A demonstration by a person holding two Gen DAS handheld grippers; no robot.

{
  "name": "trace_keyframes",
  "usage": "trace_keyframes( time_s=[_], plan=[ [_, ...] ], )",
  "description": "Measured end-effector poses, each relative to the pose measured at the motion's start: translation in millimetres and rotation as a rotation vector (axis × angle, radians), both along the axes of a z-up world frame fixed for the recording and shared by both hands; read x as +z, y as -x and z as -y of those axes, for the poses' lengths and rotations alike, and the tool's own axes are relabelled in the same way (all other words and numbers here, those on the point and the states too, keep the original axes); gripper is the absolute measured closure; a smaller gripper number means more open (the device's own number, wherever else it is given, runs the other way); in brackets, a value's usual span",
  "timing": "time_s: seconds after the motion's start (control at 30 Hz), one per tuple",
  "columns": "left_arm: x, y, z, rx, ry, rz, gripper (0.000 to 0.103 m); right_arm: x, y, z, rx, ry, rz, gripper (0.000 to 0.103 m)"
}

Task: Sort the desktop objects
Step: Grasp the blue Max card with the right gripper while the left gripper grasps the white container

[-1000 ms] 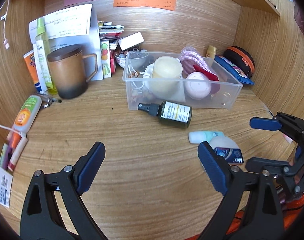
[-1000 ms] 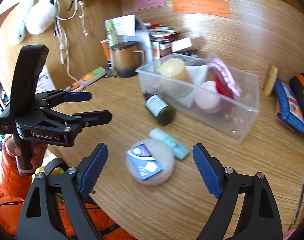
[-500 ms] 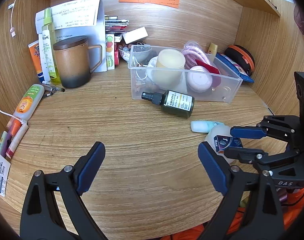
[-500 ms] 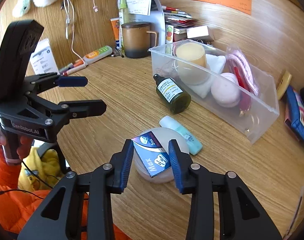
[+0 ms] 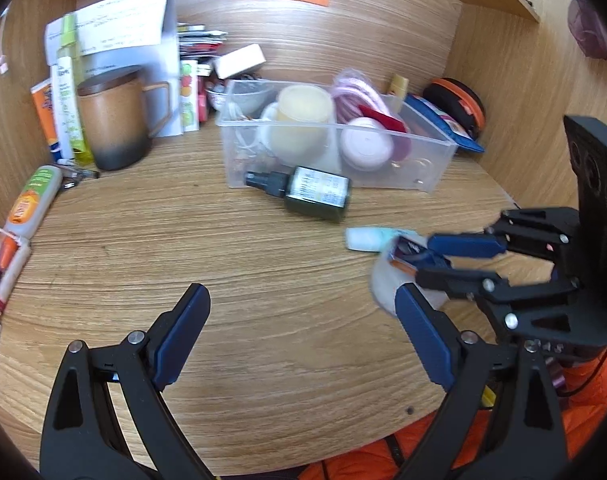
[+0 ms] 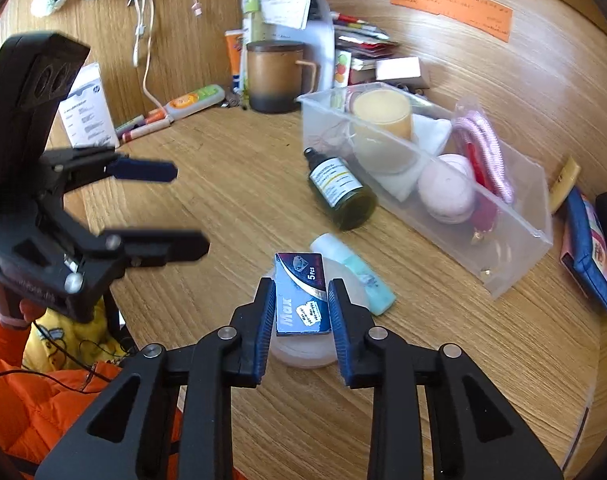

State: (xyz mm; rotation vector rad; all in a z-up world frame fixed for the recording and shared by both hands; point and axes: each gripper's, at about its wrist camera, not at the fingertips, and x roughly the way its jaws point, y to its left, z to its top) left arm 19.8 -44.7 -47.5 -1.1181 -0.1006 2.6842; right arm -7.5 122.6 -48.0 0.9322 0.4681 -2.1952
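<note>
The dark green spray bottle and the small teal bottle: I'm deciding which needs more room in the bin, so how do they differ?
The dark green spray bottle is fatter, dark, with a black spray top and a white label; the small teal bottle is slimmer, pale, with a white cap. The green one lies close by the clear bin; the teal one lies against the round white container. Both lie on their sides.

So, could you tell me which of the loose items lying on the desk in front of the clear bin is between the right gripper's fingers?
The small blue box; the right gripper is closing on it, unlike the dark green bottle and the teal tube.
</note>
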Motion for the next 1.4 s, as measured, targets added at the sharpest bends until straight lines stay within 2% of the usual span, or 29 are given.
trace_keyframes(
  time_s=[0.23, 0.47, 0.6, 0.77, 0.83, 0.9, 0.93, 1.23, 1.4],
  plan=[
    [-1, 8, -33, -0.096, -0.013, 0.021, 0.009, 21, 9, -37, -0.099, 0.058, -0.040, 0.078],
    [-17, 26, -67, -0.159, -0.008, 0.088, 0.008, 21, 18, -71, -0.180, 0.068, -0.033, 0.078],
    [-26, 33, -82, -0.156, 0.023, 0.107, 0.008, 17, 22, -83, -0.196, 0.079, -0.018, 0.078],
    [-30, 38, -92, -0.117, 0.067, 0.089, 0.009, 13, 25, -90, -0.190, 0.094, -0.008, 0.078],
    [-32, 41, -93, -0.115, 0.066, 0.095, 0.021, 13, 26, -91, -0.186, 0.100, -0.004, 0.078],
    [-32, 41, -94, -0.109, 0.083, 0.087, 0.028, 12, 27, -92, -0.183, 0.104, -0.002, 0.078],
    [-31, 41, -94, -0.118, 0.077, 0.080, 0.037, 11, 28, -93, -0.180, 0.108, 0.001, 0.078],
    [-31, 39, -93, -0.110, 0.094, 0.059, 0.038, 12, 31, -90, -0.172, 0.123, 0.003, 0.078],
    [-20, 35, -85, -0.096, 0.071, 0.025, 0.038, 19, 31, -88, -0.171, 0.132, -0.017, 0.078]
  ],
)
